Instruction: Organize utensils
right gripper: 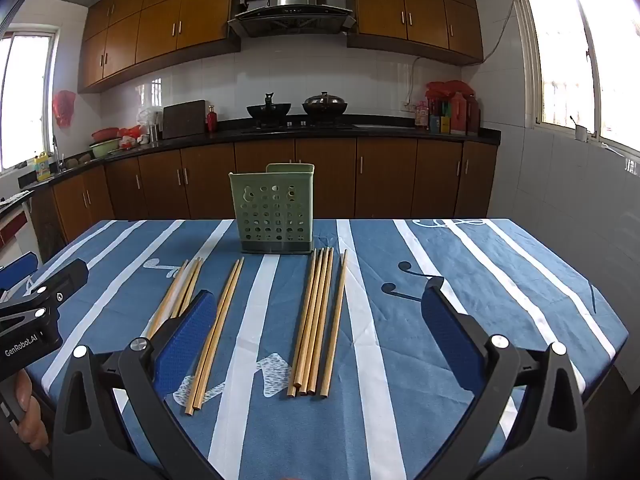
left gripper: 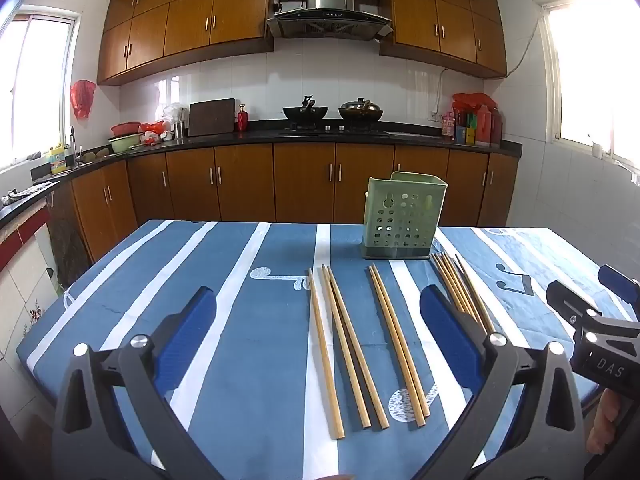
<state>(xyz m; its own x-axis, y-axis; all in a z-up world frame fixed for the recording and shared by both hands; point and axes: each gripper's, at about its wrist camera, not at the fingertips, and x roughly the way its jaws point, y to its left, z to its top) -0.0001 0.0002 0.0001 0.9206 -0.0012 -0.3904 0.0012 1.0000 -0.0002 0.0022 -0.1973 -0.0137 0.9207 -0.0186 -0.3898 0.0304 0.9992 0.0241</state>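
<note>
Several wooden chopsticks lie lengthwise on a blue-and-white striped tablecloth (left gripper: 248, 360). A green perforated utensil holder (left gripper: 403, 218) stands upright at the far side, also seen in the right wrist view as the holder (right gripper: 276, 210). My left gripper (left gripper: 320, 320) hovers open above a single chopstick (left gripper: 325, 356), a pair (left gripper: 352, 348) and another pair (left gripper: 398, 346). My right gripper (right gripper: 320, 316) hovers open over a bundle of several chopsticks (right gripper: 314, 320). A pair (right gripper: 218, 328) lies beside its left finger. Neither gripper holds anything.
The right gripper's body (left gripper: 592, 332) shows at the left wrist view's right edge, the left gripper's body (right gripper: 36, 320) at the right wrist view's left edge, each with a hand below. Kitchen counter (right gripper: 360, 130) with woks stands behind; table edges are near.
</note>
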